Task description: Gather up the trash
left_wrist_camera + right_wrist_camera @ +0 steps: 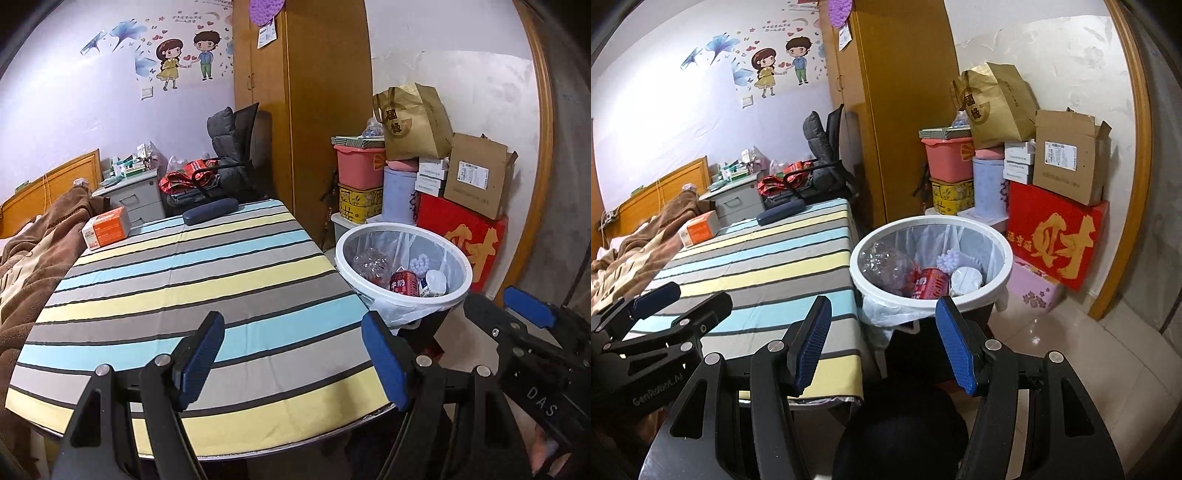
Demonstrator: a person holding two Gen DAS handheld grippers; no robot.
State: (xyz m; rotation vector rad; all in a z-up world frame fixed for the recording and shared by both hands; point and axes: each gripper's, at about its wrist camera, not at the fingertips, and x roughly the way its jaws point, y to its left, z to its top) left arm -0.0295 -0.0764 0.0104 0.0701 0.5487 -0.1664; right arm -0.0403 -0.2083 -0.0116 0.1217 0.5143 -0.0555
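A white-rimmed trash bin [340,254] [1006,258] lined with a clear bag stands on the floor at the right edge of the striped table [184,280] [757,258]. Inside lie a crushed clear bottle [373,264] [886,266], a red can [404,282] [932,282] and a white round container [966,277]. My left gripper [293,354] [683,301] is open over the table's near edge, nothing between its blue pads. My right gripper [884,343] [506,314] is open and empty, just short of the bin's near rim.
On the table's far end lie an orange box [109,227] and a dark blue case [210,210]. Stacked boxes and a brown paper bag [997,103] crowd the corner behind the bin. A wooden wardrobe [295,110], a black chair and a bed with a brown blanket [33,251] surround the table.
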